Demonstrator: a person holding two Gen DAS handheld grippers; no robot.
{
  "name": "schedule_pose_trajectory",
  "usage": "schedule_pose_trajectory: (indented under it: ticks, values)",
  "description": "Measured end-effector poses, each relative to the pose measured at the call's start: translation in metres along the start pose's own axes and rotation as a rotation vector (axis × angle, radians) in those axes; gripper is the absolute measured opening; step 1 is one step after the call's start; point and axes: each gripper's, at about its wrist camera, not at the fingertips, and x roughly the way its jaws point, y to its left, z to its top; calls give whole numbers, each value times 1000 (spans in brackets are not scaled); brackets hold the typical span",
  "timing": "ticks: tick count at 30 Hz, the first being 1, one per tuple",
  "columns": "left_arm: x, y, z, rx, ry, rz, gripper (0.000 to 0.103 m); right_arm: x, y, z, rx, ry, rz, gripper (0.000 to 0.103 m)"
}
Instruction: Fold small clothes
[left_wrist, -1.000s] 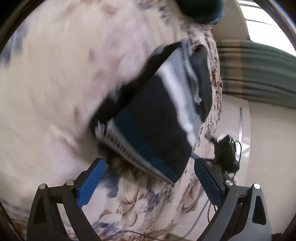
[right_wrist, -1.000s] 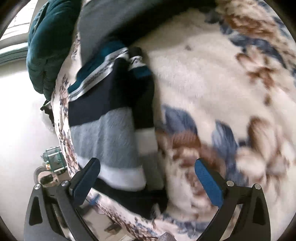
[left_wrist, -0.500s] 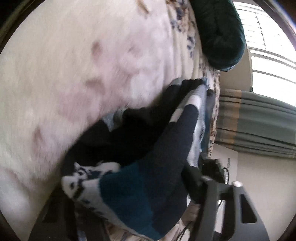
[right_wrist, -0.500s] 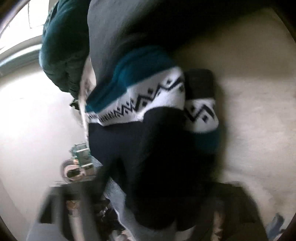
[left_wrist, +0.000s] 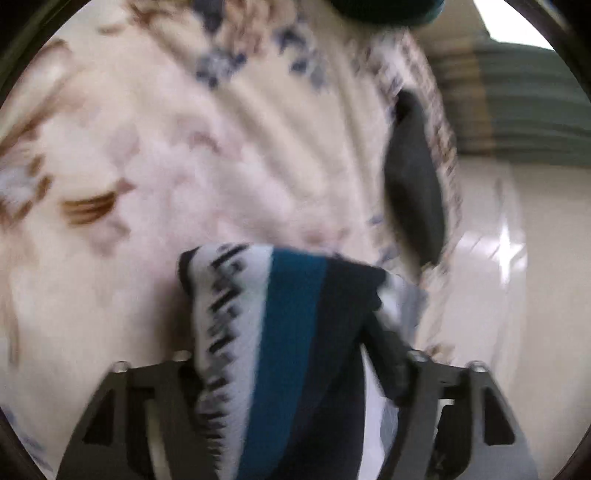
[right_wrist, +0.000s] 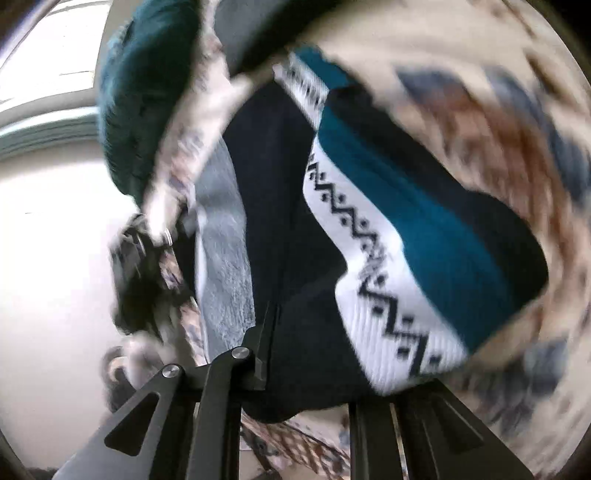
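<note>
A knitted sweater (left_wrist: 295, 332) in navy, teal and white with a black zigzag band lies bunched on a floral fleece blanket (left_wrist: 184, 166). In the left wrist view a fold of it stands lifted between the fingers of my left gripper (left_wrist: 288, 350); the cloth hides the pads, and the jaws are opening. In the right wrist view the same sweater (right_wrist: 388, 221) drapes across my right gripper (right_wrist: 314, 350). Its jaws are closing on a navy fold, and the white band covers the right finger. Both views are blurred.
A dark teal cushion (right_wrist: 147, 110) sits at the blanket's far end. A dark garment (left_wrist: 413, 184) lies at the bed's edge and a grey one (right_wrist: 240, 29) beside the cushion. Beyond the edge are pale floor (left_wrist: 517, 295), green curtains (left_wrist: 517, 110) and a black device (right_wrist: 136, 277).
A second ago both grippers stood wide open around the flat sweater. Both have since closed onto it and swung across the blanket, bunching and lifting the cloth.
</note>
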Motion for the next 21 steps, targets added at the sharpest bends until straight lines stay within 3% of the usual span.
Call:
schedule_pose_trajectory:
  ticks: [3, 4, 5, 7, 9, 11, 14, 17, 19, 21]
  values:
    - [-3, -3, -1, 0, -4, -11, 75, 12, -29, -1, 93, 21, -50, 36]
    - [-12, -10, -5, 22, -34, 0, 76, 9, -34, 1, 110, 27, -65, 49]
    - [-20, -16, -17, 52, -68, 29, 77, 1, -39, 3, 122, 31, -59, 52]
    - [-48, -30, -45, 126, -154, 112, 83, -17, -45, 0, 106, 29, -70, 53]
    - [-73, -37, -79, 177, -241, 252, 84, -42, -49, -5, 74, 26, -123, 61]
    - [-86, -30, -115, 195, -272, 421, 84, -66, -47, -4, 42, -7, -203, 64]
    - [-82, 3, -164, 165, -265, 561, 84, -85, -38, 16, 0, -53, -246, 64]
    - [-52, 46, -186, 60, -173, 590, 84, -83, -24, 57, -54, -96, -258, 64]
    - [-45, 55, -192, 55, -225, 586, 86, -66, -6, 86, -100, -119, -285, 64]
    - [-41, 59, -187, 22, -256, 557, 97, -52, 5, 122, -126, -120, -272, 64]
